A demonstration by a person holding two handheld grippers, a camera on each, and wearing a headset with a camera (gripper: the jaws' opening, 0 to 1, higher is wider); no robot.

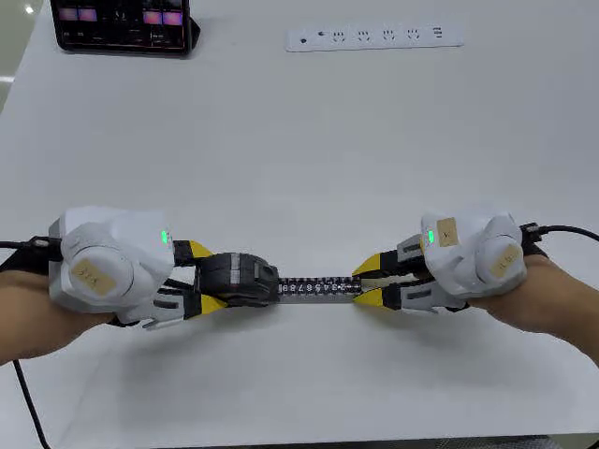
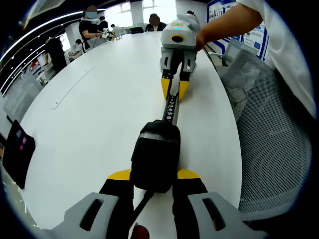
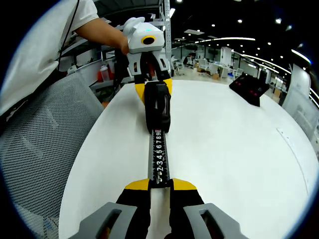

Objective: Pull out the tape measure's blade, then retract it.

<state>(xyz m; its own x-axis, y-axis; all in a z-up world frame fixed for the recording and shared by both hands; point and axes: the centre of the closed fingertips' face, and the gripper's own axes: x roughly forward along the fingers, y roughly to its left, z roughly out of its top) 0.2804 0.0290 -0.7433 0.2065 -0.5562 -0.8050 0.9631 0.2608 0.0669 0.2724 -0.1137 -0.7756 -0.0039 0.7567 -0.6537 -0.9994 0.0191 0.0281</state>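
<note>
The case (image 1: 239, 279) of the tape measure is black and lies on the white table (image 1: 299, 140), near its front edge. The left gripper (image 1: 201, 278) has it from the left. The jaws are clamped on the rear of the case, one yellow tip on each side, and the left gripper view shows both tips pressed to its flanks.

From the right face of the case the blade (image 1: 316, 288) runs out straight, low over the table; whether it touches the top I cannot tell. It is dark with white figures, and the right gripper view reads them from 1 near the jaws up to 9 close to the case. Only a short length is out.

The right gripper (image 1: 367, 281) is at the far end of the blade, to the right of the case and pointed back at it. Its yellow tips are pinched together on the blade's end, which passes in between them. The two grippers face each other in one line with the case and blade between.

Well beyond the case, at the far edge, lies a white power strip (image 1: 374, 37); to the far left of the case stands a black device (image 1: 124, 23) with lit pink panels. A grey mesh chair (image 2: 264, 124) stands off the near edge, behind the case.
</note>
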